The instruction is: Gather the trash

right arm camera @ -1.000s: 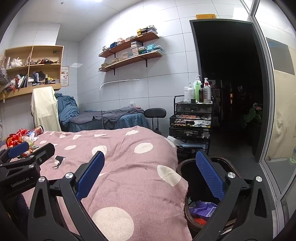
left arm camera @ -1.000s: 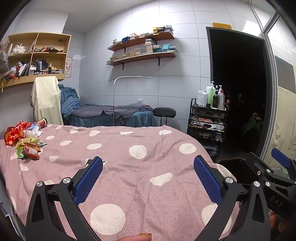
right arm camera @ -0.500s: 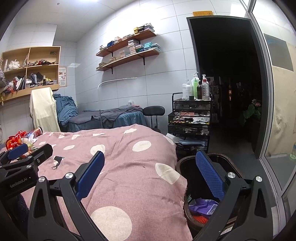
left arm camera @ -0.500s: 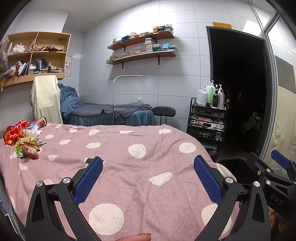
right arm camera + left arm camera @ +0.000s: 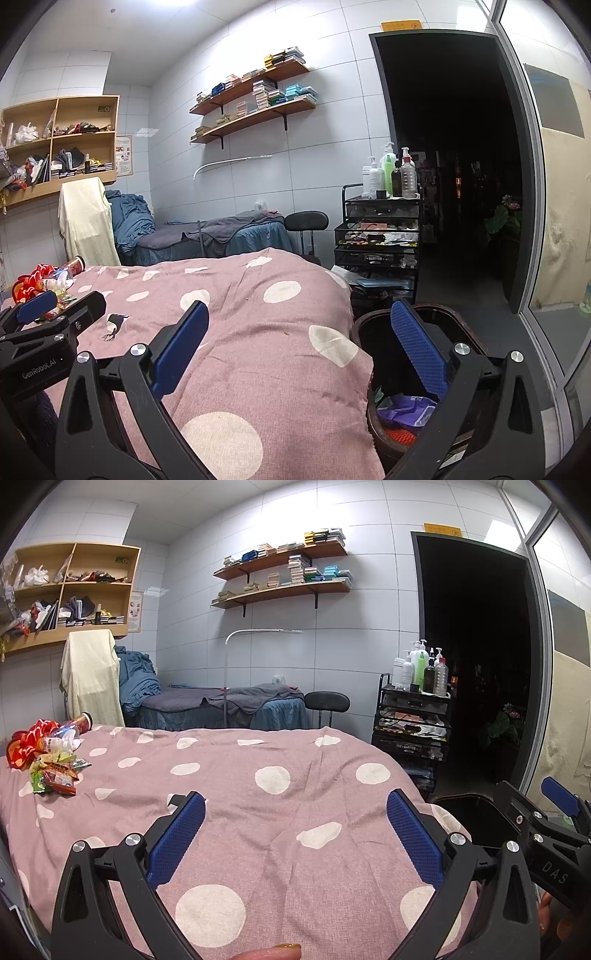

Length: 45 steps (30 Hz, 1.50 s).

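Left gripper (image 5: 295, 830) spread wide, empty, above pink dotted bedspread (image 5: 280, 812). Right gripper (image 5: 299, 347) also spread, empty, over bed's right edge, one finger above bin (image 5: 458, 332). Trash pile (image 5: 48, 757) of wrappers, bottle and red bag lies at far left of bed, well apart from both grippers. Bin stands on floor just beside bed; purple wrapper (image 5: 406, 406) inside.

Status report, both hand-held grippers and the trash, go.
Left hand-held gripper open, empty, over the bedspread. Right hand-held gripper open, empty, by the bin. Wrapper pile at far left corner, untouched. Nothing in the way.
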### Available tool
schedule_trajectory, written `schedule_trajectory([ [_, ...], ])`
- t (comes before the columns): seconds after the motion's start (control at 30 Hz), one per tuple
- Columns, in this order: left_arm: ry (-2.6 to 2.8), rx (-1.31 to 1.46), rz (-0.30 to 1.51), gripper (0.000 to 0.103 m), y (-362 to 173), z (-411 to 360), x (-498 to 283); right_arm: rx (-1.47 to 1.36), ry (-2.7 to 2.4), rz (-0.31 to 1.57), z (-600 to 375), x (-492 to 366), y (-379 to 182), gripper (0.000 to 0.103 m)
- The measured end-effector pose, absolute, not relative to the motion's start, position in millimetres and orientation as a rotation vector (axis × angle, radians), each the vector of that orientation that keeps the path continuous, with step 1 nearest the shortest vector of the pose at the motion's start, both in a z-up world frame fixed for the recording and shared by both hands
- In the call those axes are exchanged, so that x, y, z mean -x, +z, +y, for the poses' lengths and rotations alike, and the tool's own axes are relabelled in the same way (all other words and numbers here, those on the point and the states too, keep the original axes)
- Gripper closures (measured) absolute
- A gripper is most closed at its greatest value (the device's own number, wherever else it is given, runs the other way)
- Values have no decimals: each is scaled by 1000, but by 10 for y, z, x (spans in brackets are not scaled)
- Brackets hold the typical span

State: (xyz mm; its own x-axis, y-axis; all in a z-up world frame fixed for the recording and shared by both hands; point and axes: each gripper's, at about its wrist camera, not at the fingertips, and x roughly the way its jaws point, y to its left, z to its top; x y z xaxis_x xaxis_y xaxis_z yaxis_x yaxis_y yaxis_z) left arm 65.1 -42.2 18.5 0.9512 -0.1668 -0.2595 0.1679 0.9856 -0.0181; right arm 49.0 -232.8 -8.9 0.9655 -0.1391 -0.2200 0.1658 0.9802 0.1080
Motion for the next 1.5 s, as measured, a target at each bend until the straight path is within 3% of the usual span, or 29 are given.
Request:
schedule_trajectory([
  [1.5,-178,-7,265,5,145,-482,-653,-135,-161,225,-2348,-503,-123,5],
])
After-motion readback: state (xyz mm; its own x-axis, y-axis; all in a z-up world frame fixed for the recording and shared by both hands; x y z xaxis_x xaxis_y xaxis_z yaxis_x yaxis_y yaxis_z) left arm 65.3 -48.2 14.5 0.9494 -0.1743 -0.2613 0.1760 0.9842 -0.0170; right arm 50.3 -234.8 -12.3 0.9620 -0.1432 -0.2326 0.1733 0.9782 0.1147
